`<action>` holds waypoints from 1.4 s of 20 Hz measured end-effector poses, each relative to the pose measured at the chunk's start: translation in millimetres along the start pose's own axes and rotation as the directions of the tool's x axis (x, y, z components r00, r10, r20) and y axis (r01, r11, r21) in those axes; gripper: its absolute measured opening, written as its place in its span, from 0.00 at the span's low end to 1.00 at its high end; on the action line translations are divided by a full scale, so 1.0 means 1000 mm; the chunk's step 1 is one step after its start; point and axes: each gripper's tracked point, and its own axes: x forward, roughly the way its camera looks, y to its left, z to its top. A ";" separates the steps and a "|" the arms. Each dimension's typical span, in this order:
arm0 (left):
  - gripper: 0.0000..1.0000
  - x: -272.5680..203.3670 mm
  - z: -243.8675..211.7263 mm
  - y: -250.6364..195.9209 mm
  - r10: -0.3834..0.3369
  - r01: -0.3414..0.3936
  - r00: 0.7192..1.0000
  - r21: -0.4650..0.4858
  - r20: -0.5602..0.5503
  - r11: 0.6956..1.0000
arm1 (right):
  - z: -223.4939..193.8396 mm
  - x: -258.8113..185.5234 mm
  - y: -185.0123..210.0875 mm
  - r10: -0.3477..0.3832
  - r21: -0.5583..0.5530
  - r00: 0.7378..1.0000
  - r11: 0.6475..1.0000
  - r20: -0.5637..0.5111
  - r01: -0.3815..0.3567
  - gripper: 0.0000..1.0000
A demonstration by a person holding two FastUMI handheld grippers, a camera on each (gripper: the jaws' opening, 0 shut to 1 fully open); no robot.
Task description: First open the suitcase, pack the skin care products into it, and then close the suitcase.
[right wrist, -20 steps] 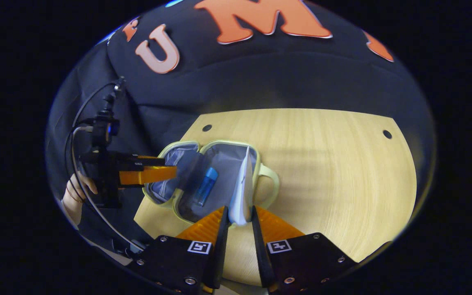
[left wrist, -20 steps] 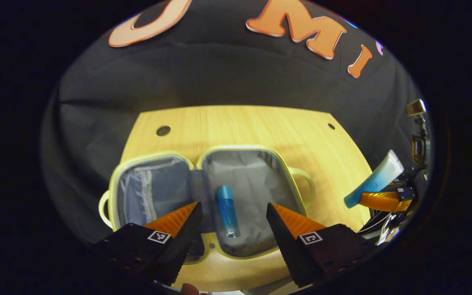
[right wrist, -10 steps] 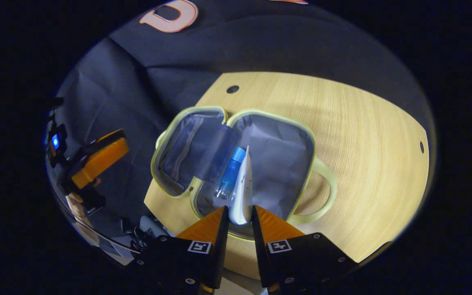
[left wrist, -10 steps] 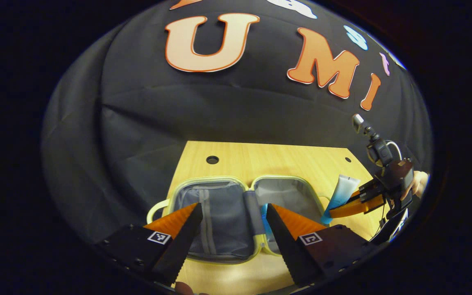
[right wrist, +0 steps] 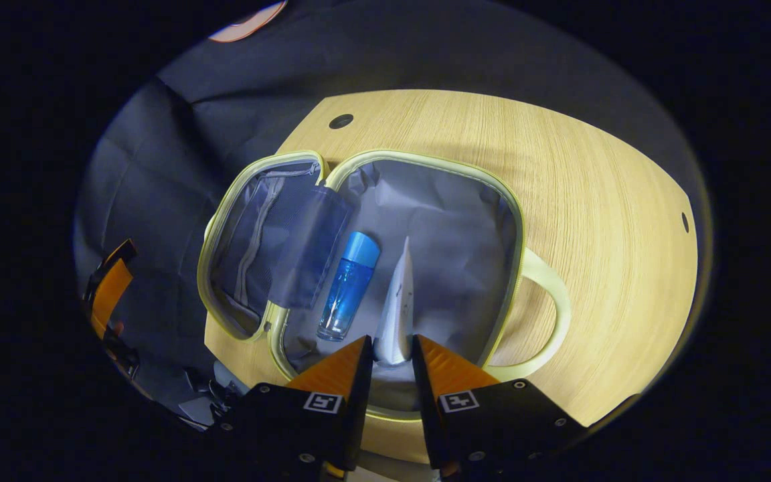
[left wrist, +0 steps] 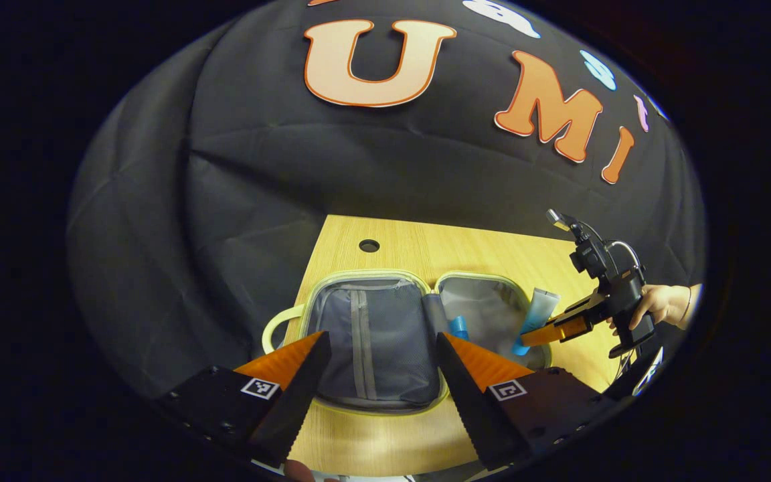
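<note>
The pale-green zip suitcase with grey lining (right wrist: 526, 221) lies open on the wooden table (right wrist: 613, 221). Right gripper (right wrist: 392, 358) pinches a white-and-blue tube (right wrist: 399, 301) over its right half, beside a blue bottle (right wrist: 349, 284) inside. Left gripper (left wrist: 379, 365): fingers spread, empty, near the suitcase's left half.

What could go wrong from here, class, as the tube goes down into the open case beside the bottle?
1. The right tongs grip the tube near one end, so it may tip on release and land on the blue bottle.
2. The tube might lean on the case's rim and block closing.
3. The left tongs hang open over the case's other half; the two may collide.
</note>
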 end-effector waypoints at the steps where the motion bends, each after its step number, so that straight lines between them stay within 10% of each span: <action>1: 0.98 0.000 0.001 0.000 -0.001 0.001 1.000 0.001 -0.001 1.000 | 0.001 0.003 0.000 -0.001 0.001 1.000 1.000 0.005 0.001 0.42; 6: 0.97 0.005 -0.002 0.000 -0.015 0.015 1.000 -0.003 -0.008 1.000 | 0.005 0.002 -0.011 -0.037 -0.025 0.998 0.999 0.047 0.038 0.96; 19: 0.97 0.043 -0.035 0.131 0.044 -0.047 0.999 -0.258 -0.015 0.965 | 0.022 -0.053 -0.006 0.019 -0.098 0.943 0.995 0.331 0.014 0.96; 28: 0.97 0.123 -0.078 0.186 -0.105 0.153 0.988 -0.553 0.117 0.819 | 0.005 -0.070 -0.037 -0.056 0.049 0.933 0.998 0.356 0.041 0.96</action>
